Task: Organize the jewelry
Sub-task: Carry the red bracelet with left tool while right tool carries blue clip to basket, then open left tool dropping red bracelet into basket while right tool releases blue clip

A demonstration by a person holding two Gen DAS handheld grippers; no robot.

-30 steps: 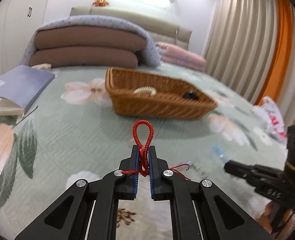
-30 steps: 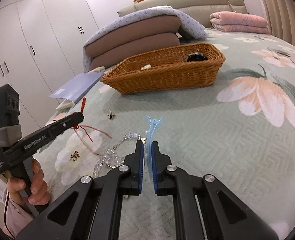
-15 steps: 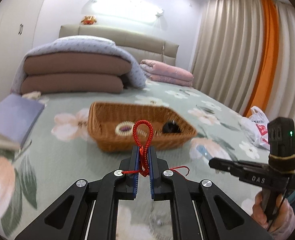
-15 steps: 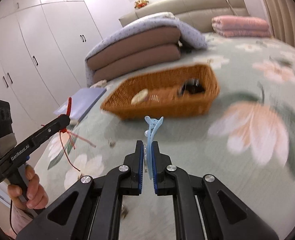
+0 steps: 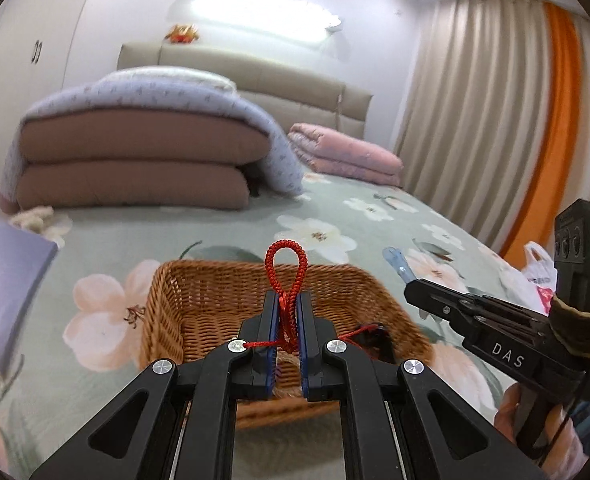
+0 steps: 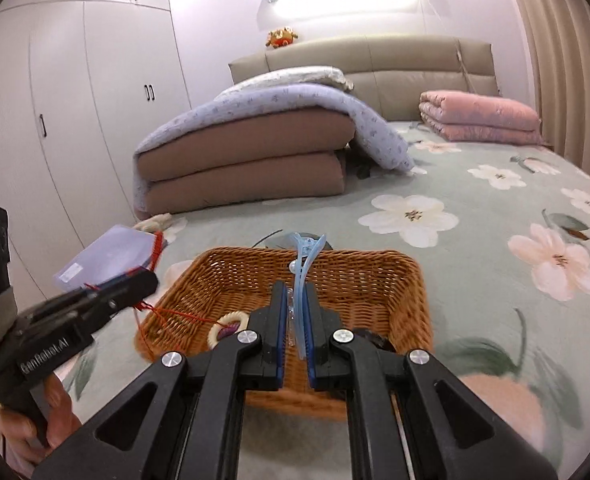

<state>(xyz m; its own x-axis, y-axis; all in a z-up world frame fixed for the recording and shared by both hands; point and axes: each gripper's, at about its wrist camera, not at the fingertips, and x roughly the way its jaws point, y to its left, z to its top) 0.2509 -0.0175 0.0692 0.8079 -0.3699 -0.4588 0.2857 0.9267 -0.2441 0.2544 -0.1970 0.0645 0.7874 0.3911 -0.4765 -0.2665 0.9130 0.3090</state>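
Bed (image 6: 475,184): we have it spread under both tools, a green floral cover that carries everything else
Basket (image 6: 411,280): the wicker tray lies directly ahead of and below both sets of fingers; we see a pale ring (image 6: 227,326) on its floor to the left of our right tool, and a dark item (image 6: 369,338) just right of it
Left gripper (image 5: 287,316): we hold it narrow, pinched on the red cord (image 5: 287,276), whose loop stands up past the fingertips while thin red tails trail off to either side
Right gripper (image 6: 295,312): also narrow, clamped on the blue hair clip (image 6: 305,276), which points forward over the near rim of the basket
Step in hand: we judge this to be the carry, with both pieces held up over the basket and not yet let go
Next move: we would bring each tool lower into the basket, well clear of the other, then part the fingers so cord and clip drop inside
Care: we expect the trailing red tails could snag on the wicker or on the fingers as we let go
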